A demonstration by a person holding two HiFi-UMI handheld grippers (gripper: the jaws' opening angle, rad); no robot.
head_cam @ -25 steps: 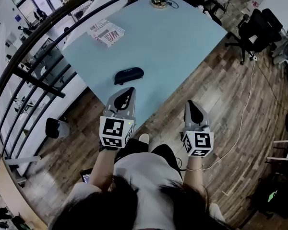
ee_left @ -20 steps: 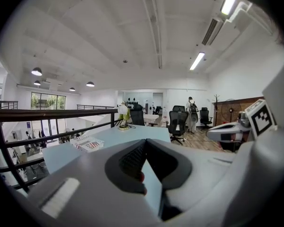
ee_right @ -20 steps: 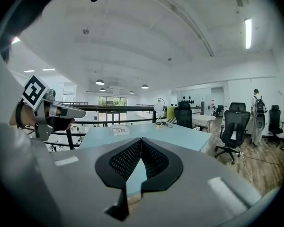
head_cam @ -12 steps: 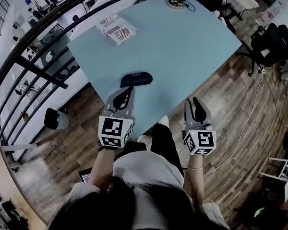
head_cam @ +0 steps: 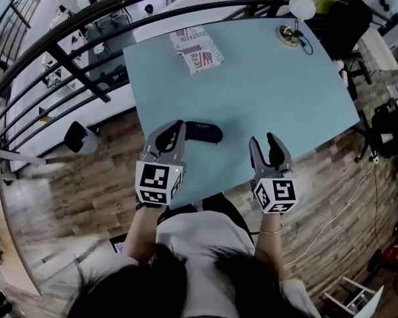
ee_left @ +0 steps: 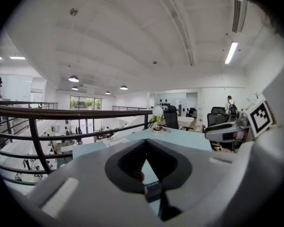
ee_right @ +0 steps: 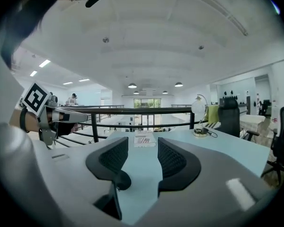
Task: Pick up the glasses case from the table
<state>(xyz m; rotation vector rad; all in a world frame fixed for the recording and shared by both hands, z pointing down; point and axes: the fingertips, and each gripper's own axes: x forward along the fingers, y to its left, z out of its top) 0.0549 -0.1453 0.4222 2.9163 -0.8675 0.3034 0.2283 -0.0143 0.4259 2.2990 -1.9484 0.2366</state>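
The dark glasses case (head_cam: pixel 204 132) lies on the light blue table (head_cam: pixel 278 91) near its front edge. My left gripper (head_cam: pixel 175 127) hovers just left of the case with its tips touching and nothing held. In the left gripper view the left gripper (ee_left: pixel 146 143) has its tips meeting, and the case (ee_left: pixel 154 185) shows through the gap below them. My right gripper (head_cam: pixel 263 142) is over the table's front edge, to the right of the case, and its jaws are opening. In the right gripper view the right gripper (ee_right: pixel 142 145) has only table between its jaws.
A magazine (head_cam: pixel 196 48) lies at the table's far left, and a lamp base (head_cam: pixel 290 35) with a white globe (head_cam: pixel 302 5) stands at the far right. A black railing (head_cam: pixel 73 65) runs along the left. Office chairs (head_cam: pixel 391 121) stand on the wooden floor at the right.
Both grippers have moved forward over the table's front edge. The right jaws, shut before, now stand apart. The case now lies beside the left gripper's tip.
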